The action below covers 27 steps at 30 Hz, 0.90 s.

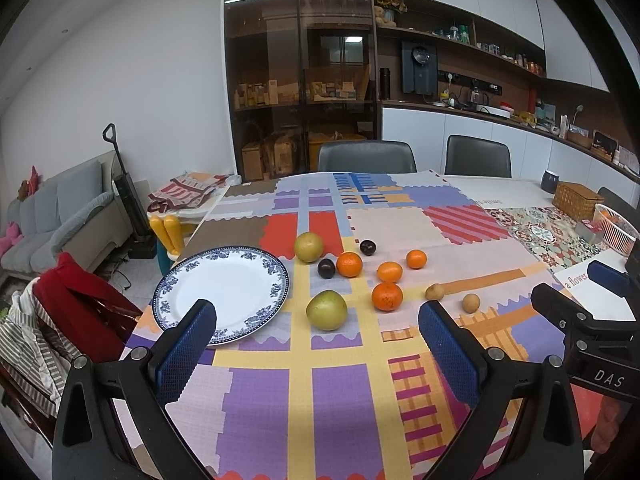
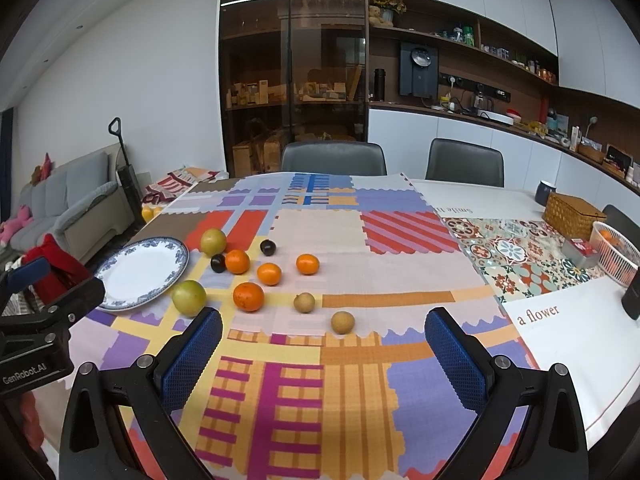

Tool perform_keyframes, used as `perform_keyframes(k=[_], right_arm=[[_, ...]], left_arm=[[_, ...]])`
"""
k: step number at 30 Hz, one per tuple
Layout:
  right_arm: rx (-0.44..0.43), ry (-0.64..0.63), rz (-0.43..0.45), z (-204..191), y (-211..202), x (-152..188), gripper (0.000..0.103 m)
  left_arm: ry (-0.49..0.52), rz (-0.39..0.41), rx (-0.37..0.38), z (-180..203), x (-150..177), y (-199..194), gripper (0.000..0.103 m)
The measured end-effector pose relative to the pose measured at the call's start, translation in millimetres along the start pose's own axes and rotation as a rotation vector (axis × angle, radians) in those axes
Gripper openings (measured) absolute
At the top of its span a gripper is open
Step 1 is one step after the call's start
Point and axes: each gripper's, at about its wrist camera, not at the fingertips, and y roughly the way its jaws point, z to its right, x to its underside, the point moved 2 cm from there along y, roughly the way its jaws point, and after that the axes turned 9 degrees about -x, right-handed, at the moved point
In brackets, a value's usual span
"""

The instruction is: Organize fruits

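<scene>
1. Your left gripper (image 1: 316, 344) hovers over the patchwork tablecloth (image 1: 260, 412) at the near edge, fingers spread wide with nothing between them.
2. Your right gripper (image 2: 324, 346) hovers just to its right, likewise spread wide and holding nothing.
3. Nearest fruit: two small brown longans (image 2: 343, 322) (image 2: 304, 303), with a green pear (image 1: 326, 310) to their left and a large orange (image 1: 387, 296) between.
4. The blue-rimmed plate (image 1: 224, 276) sits at the left edge, bare, just beside the pear.
5. Farther off lie three smaller oranges (image 1: 349, 264) (image 1: 389, 272) (image 1: 416, 259), two dark plums (image 1: 326, 268) (image 1: 367, 247) and a second pear (image 1: 308, 247).
6. At far right stand a white basket (image 2: 618, 264) and a wicker box (image 2: 572, 216).
</scene>
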Motion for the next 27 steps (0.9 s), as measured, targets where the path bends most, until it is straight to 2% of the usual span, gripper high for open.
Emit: perform_keyframes(k=[27], right_arm=[[0.0,-0.002,0.001,-0.6,-0.6,0.6,0.102]], left_arm=[[-0.002,0.002,-0.001,-0.2,2.5,-0.1,0.103]])
